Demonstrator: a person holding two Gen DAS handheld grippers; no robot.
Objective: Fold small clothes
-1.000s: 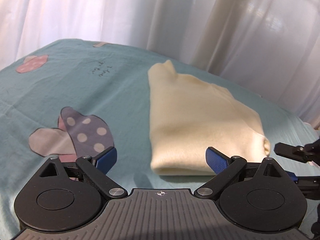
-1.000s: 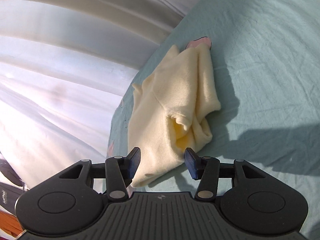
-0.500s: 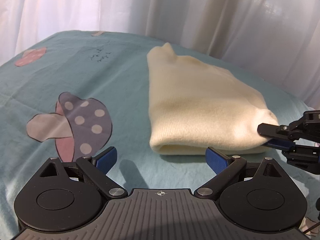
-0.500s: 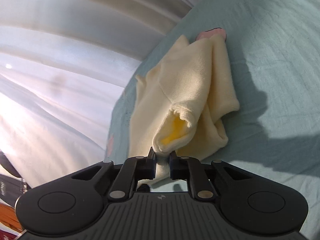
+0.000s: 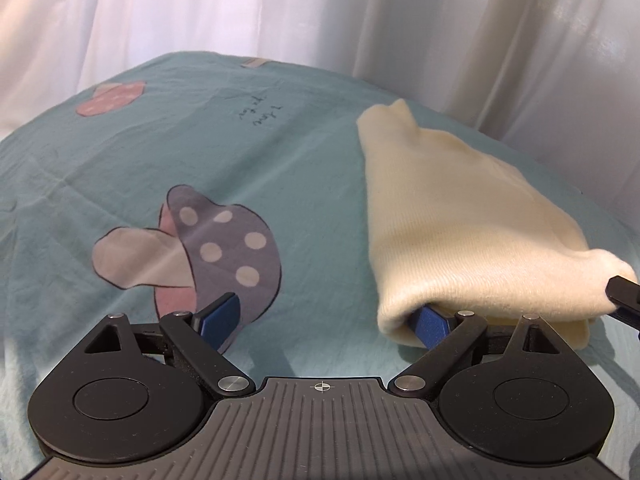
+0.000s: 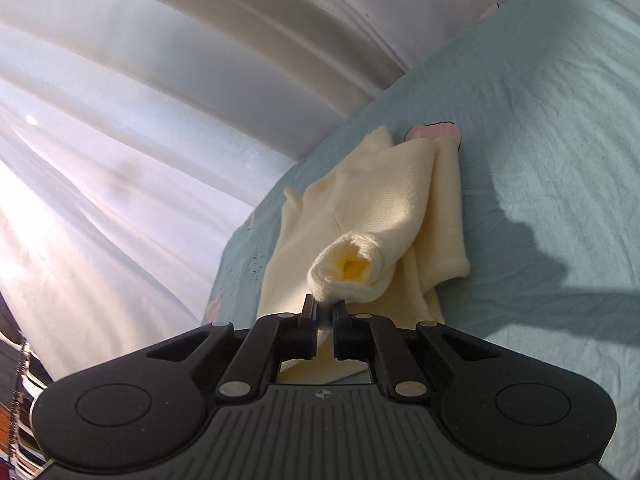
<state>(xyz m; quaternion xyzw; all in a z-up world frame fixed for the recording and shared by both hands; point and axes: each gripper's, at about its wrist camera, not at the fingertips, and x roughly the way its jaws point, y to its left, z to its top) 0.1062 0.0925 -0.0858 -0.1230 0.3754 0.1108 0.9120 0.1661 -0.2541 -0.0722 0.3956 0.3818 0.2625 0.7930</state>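
Up front on my left wrist camera, my left gripper (image 5: 326,316) stood spread wide, its right pad tucked into the near fold of the cream garment (image 5: 460,220) lying on the teal bedsheet (image 5: 160,168) beside a mushroom print (image 5: 224,248). Over on my right wrist view, my right gripper (image 6: 325,314) had just been closing and pinched the garment's sleeve cuff (image 6: 348,270).

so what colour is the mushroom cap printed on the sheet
Grey-purple with pale polka dots, clearest in the left wrist view.
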